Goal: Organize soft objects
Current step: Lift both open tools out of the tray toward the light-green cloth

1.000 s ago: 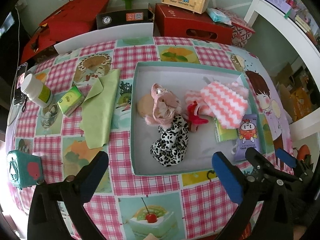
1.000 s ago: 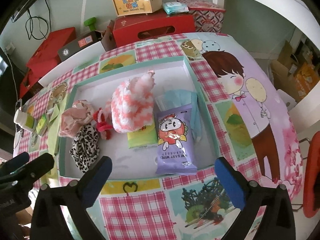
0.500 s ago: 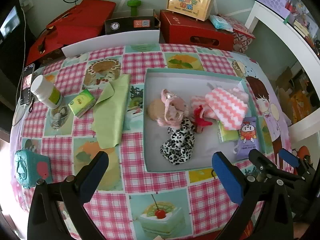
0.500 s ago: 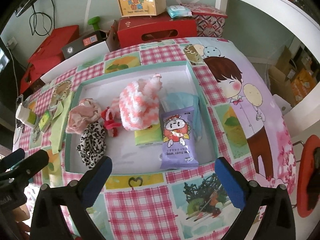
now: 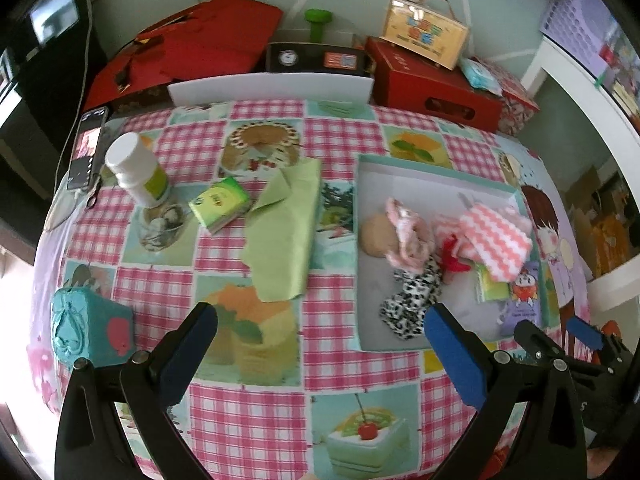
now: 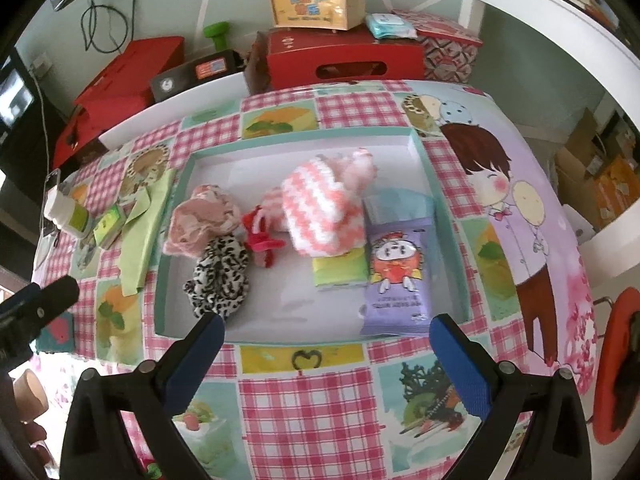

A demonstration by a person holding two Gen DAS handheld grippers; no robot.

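From the left wrist, the left gripper (image 5: 320,344) hangs wide open and empty above the checked tablecloth (image 5: 332,128), near a green cloth (image 5: 286,232) lying left of the tray (image 5: 436,162).

From the right wrist, the right gripper (image 6: 326,346) gapes empty at the tray's near rim; inside lie a leopard scrunchie (image 6: 220,276), pink-white knit cloth (image 6: 324,208) and wipes pack (image 6: 398,280).

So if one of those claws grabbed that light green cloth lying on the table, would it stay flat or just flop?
Probably flop. The light green cloth looks thin, and one corner is already folded over, so it would likely drape and hang from the pinch. It seems light, and might slide over the checked tablecloth if pushed.
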